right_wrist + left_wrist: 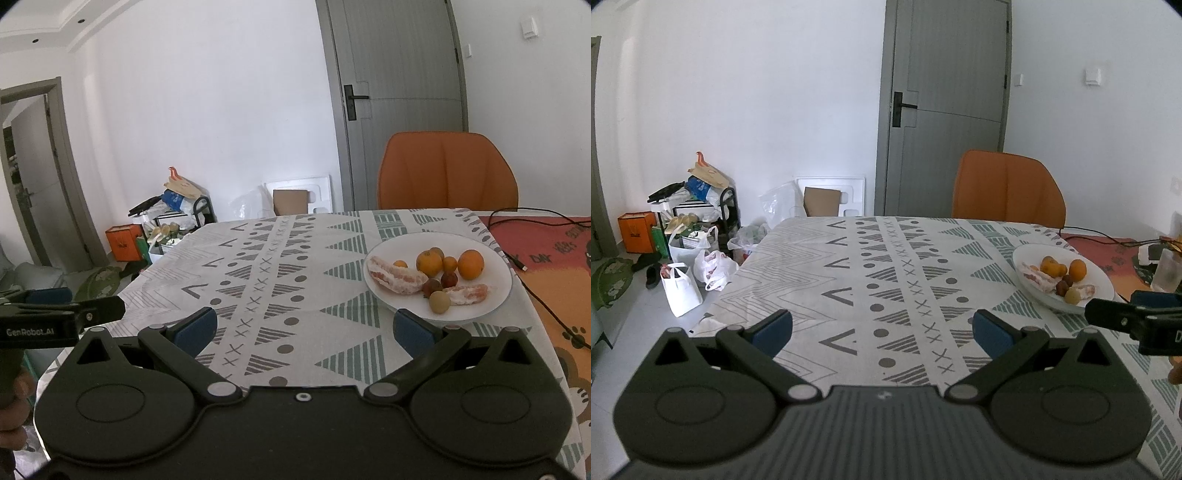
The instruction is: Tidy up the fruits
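Observation:
A white plate (495,306) (1104,280) on the patterned tablecloth holds several fruits: oranges (470,263) (1077,269), peeled grapefruit segments (395,277), small dark red fruits (448,279) and a pale round fruit (439,302). My right gripper (303,328) is open, hovering over the cloth just short of the plate, its right finger near the plate's front rim. My left gripper (882,328) is open with nothing between its fingers, over the middle of the table, left of the plate. Each gripper shows at the edge of the other's view.
An orange chair (447,170) stands at the table's far side before a grey door (402,92). A black cable (532,291) runs over the orange mat (561,258) right of the plate. A glass (1167,269) stands far right. Bags and clutter (690,236) crowd the floor at left.

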Tool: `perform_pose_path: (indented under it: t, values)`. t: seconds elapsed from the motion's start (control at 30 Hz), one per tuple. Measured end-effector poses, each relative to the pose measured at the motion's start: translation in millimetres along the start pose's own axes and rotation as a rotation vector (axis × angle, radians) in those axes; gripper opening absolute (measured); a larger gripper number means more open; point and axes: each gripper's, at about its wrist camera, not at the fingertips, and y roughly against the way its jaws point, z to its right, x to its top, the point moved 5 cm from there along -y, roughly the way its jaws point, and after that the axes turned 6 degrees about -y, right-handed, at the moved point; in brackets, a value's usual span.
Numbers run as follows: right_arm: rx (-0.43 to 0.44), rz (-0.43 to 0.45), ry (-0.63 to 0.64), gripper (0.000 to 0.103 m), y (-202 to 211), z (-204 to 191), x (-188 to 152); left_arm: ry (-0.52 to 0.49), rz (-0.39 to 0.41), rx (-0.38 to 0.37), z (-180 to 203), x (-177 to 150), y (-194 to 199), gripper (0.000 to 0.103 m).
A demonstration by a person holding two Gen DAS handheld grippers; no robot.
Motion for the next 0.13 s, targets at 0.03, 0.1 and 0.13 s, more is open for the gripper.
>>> perform_pose_path:
  t: [0.03, 0.1, 0.13]
  values:
    - [0.000, 0.000, 0.000, 0.103, -0.1, 0.0, -0.1, 0.000, 0.000, 0.001, 0.1, 0.0, -0.1, 0.103]
    - [-0.002, -0.001, -0.001, 0.103, -0.3, 0.1, -0.2, 0.001, 0.000, 0.001, 0.2, 0.1, -0.1, 0.103]
    - [-0.002, -0.002, -0.002, 0.103, -0.3, 0.2, -0.3, 0.001, -0.001, 0.000, 0.3, 0.1, -0.2, 0.103]
